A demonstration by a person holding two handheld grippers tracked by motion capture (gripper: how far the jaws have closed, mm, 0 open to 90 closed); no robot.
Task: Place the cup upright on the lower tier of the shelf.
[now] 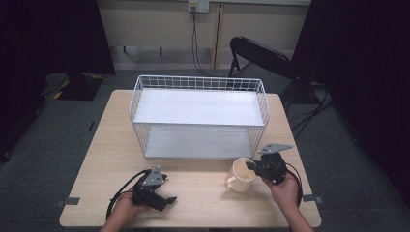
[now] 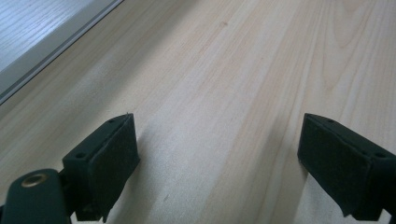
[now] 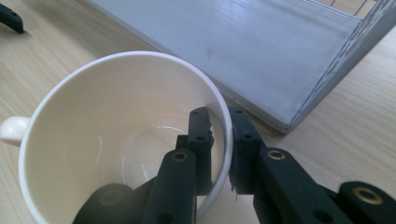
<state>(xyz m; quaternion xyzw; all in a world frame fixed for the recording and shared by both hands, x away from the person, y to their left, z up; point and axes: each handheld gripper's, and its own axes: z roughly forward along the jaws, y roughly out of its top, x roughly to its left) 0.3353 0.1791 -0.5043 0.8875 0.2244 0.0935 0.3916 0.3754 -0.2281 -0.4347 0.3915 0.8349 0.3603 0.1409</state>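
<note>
A cream mug [image 1: 240,175] stands on the wooden table [image 1: 203,198] in front of the wire rack, its handle pointing left. My right gripper [image 1: 251,167] is shut on the mug's right rim. In the right gripper view one jaw sits inside the mug [image 3: 107,140] and the other outside, with the wall pinched between them at my right gripper [image 3: 223,140]. My left gripper [image 1: 167,199] rests low at the table's front left. In the left gripper view its two pads stand far apart over bare wood, so my left gripper [image 2: 219,154] is open and holds nothing.
A white wire rack [image 1: 198,116] with two white shelves fills the middle of the table, its open front facing me. Its lower shelf [image 3: 243,51] lies just beyond the mug. A black folding chair [image 1: 258,55] stands behind the table at the right.
</note>
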